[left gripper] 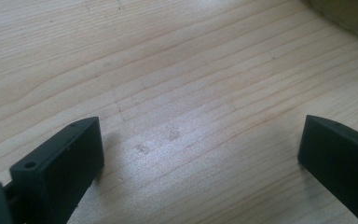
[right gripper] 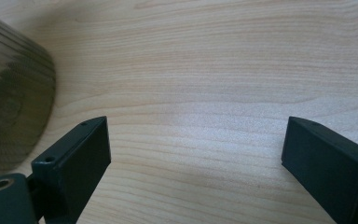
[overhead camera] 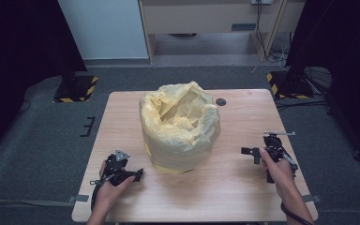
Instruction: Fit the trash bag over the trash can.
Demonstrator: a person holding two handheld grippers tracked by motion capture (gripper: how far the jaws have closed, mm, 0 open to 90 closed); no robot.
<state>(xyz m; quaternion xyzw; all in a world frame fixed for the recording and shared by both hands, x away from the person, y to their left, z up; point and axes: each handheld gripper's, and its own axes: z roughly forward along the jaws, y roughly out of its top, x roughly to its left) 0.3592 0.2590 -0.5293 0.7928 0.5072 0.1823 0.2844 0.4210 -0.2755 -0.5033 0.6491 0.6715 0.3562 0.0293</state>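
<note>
A bin lined with a crumpled yellow bag (overhead camera: 180, 126) stands in the middle of the wooden table (overhead camera: 234, 187). My left gripper (overhead camera: 138, 176) rests low over the table at the front left, to the left of the bin, held by a hand. In the left gripper view its jaws stand wide apart over bare wood, left gripper (left gripper: 200, 154). My right gripper (overhead camera: 249, 152) is at the right of the bin, pointing toward it. Its jaws are spread wide over bare wood in the right gripper view, right gripper (right gripper: 196, 154), with nothing between them.
A small dark round hole (overhead camera: 221, 101) sits in the table behind the bin. A dark rounded base of the bin (right gripper: 14, 126) shows at the left edge of the right gripper view. Black stands with yellow-striped feet (overhead camera: 77, 89) flank the table on the carpet.
</note>
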